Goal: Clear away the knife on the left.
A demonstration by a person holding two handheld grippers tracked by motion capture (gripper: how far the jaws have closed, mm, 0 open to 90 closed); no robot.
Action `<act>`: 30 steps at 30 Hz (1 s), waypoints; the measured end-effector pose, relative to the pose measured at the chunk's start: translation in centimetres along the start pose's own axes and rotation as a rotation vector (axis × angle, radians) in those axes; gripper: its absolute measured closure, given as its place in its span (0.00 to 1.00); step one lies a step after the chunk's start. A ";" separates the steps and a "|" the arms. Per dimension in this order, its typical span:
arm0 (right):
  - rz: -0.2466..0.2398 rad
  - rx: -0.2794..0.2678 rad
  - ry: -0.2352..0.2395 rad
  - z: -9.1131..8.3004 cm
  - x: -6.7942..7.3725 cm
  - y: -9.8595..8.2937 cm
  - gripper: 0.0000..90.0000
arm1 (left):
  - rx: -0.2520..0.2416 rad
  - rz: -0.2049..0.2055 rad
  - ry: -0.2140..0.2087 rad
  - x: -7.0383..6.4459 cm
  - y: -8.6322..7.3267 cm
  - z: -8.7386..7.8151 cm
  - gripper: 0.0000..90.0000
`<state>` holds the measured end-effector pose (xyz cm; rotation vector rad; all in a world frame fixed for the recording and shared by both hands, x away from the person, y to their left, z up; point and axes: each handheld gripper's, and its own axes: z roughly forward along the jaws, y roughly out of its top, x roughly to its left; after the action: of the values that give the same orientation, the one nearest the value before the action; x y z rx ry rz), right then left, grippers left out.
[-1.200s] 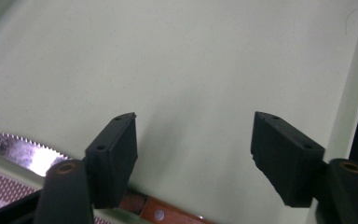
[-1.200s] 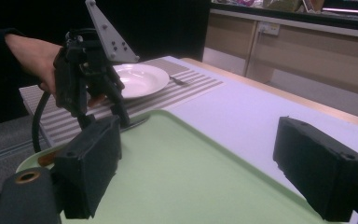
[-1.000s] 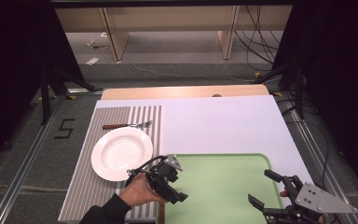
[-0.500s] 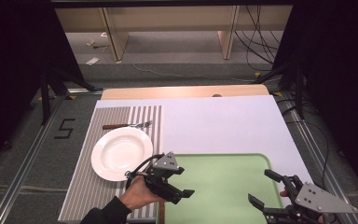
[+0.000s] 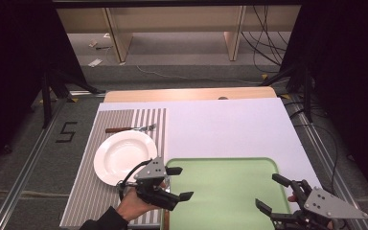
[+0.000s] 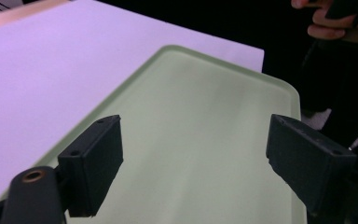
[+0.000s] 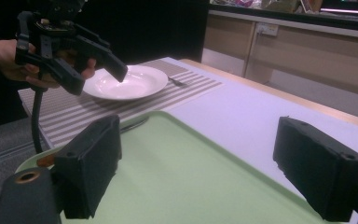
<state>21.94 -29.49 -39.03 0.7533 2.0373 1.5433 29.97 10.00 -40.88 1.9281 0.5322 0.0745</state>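
Both the left gripper [image 5: 176,182] and right gripper [image 5: 273,191] are held spread wide, empty, over the green tray [image 5: 230,165], beside the white plate [image 5: 120,155]

Right gripper [image 5: 271,190] body cut by bottom edge; tray [image 5: 220,167] near edge hidden.

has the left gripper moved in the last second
Yes. The left gripper has swung rightward, away from the white plate, its open jaws now over the green tray's left edge.
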 end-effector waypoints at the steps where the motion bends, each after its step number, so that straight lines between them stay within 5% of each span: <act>1: 0.000 0.000 0.000 0.0 0.0 0.0 0.18 | -0.010 -0.004 0.010 0.1 -0.2 -0.3 0.20; 9: 0.002 -0.001 -0.001 0.1 0.0 0.0 0.18 | -0.089 -0.014 0.071 0.4 -1.4 -2.2 0.19; 15: 0.009 0.000 -0.001 0.1 0.0 -0.1 0.18 | -0.081 0.000 0.119 0.2 -1.9 -2.5 0.19; 30: 0.009 -0.001 -0.005 0.0 0.0 -0.1 0.18 | -0.100 -0.003 0.143 -0.4 -2.4 -3.5 0.19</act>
<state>21.93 -29.55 -39.12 0.7658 2.0320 1.5458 27.76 13.62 -41.46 1.8332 0.6151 0.2337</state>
